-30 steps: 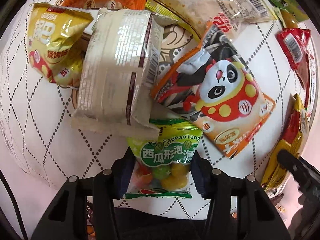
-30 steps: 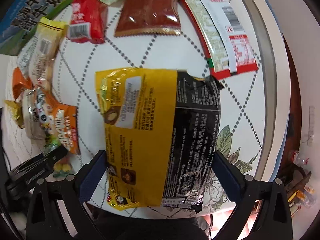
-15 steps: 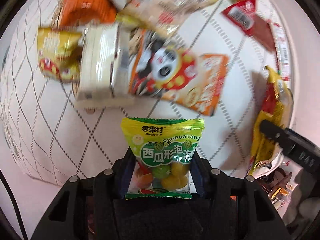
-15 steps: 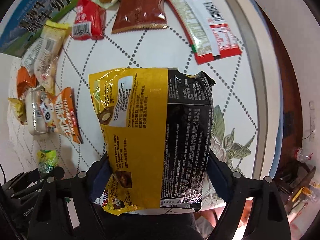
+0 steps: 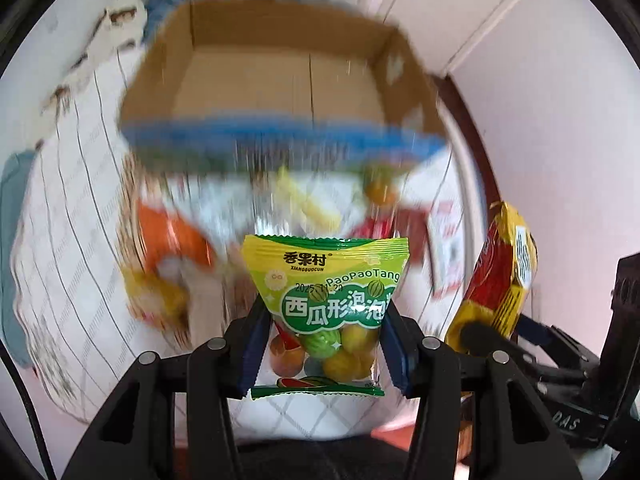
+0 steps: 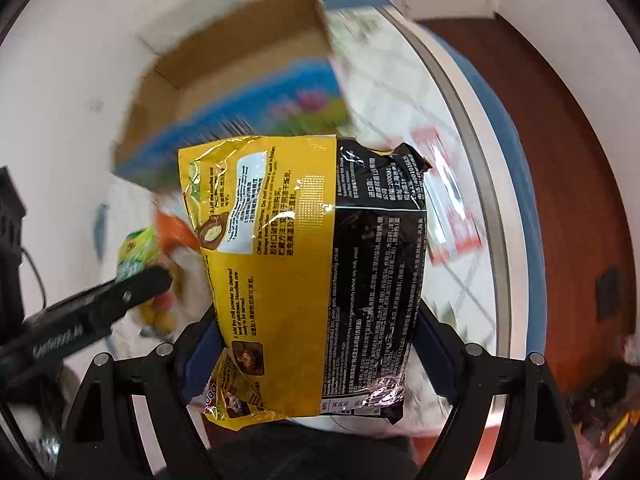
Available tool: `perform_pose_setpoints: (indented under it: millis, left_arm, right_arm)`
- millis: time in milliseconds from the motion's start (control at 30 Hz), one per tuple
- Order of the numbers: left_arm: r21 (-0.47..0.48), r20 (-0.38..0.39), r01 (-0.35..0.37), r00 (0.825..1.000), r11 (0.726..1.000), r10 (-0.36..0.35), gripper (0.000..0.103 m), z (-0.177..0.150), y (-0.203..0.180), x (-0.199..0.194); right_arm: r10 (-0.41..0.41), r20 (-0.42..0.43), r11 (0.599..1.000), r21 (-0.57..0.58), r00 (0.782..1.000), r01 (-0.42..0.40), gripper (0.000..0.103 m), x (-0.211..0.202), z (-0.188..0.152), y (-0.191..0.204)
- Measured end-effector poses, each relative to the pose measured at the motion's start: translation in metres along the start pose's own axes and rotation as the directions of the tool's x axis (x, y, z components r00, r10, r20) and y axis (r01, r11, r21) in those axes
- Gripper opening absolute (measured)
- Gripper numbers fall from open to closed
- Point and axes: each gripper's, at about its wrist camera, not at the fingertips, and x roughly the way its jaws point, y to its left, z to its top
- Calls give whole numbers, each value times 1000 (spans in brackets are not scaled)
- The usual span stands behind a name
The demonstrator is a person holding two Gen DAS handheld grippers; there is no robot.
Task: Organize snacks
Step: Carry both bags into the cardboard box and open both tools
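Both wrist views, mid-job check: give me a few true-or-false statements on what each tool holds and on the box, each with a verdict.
1. The left tool is clamped on a green and yellow candy bag. True.
2. The right tool is empty. False: it grips a yellow and black noodle packet.
3. The cardboard box is open at the top. True.
4. The candy bag already lies inside the box. False: it is held in the left tool, short of the box.
5. Other snack packs lie on the white patterned tablecloth. True, though they are blurred.
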Motion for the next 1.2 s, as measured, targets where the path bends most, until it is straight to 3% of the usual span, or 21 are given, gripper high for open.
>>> perform_pose_setpoints:
  millis: [100, 267, 467, 667, 800, 933, 1133, 1200]
  left_arm:
    - [-7, 65, 5, 998, 1000, -4, 48, 36, 4, -16]
    - [-29, 98, -24, 995, 999, 26, 48, 102, 10, 8]
    - [-63, 60, -66, 996, 996, 70, 48, 183, 34, 49]
    - [-80, -53, -101, 994, 992, 97, 48, 247, 62, 122]
    - [-94, -138, -115, 985, 989, 101, 48, 266, 79, 162]
    - [-89, -170, -131, 979, 987, 115, 48, 273, 85, 181]
    - [-71, -203, -130, 973, 989, 113, 49, 285, 86, 197]
    - [-64, -191, -134, 974, 989, 120, 58, 287, 86, 196]
  right_arm:
    - [38, 64, 998, -50, 997, -34, 88, -24, 37, 24]
    - [41, 137, 994, -103, 990, -27, 88, -35, 99, 52]
    - [8, 125, 993, -116, 992, 7, 88, 2, 186, 79]
    - [-70, 38, 990, -119, 997, 74, 88, 88, 276, 95]
    - [-107, -73, 988, -121, 992, 98, 88, 153, 310, 99]
    - [-141, -147, 982, -144, 979, 120, 88, 194, 324, 104]
    - [-172, -185, 975, -175, 968, 139, 88, 221, 330, 115]
    - [-175, -216, 975, -173, 961, 138, 89, 226, 333, 114]
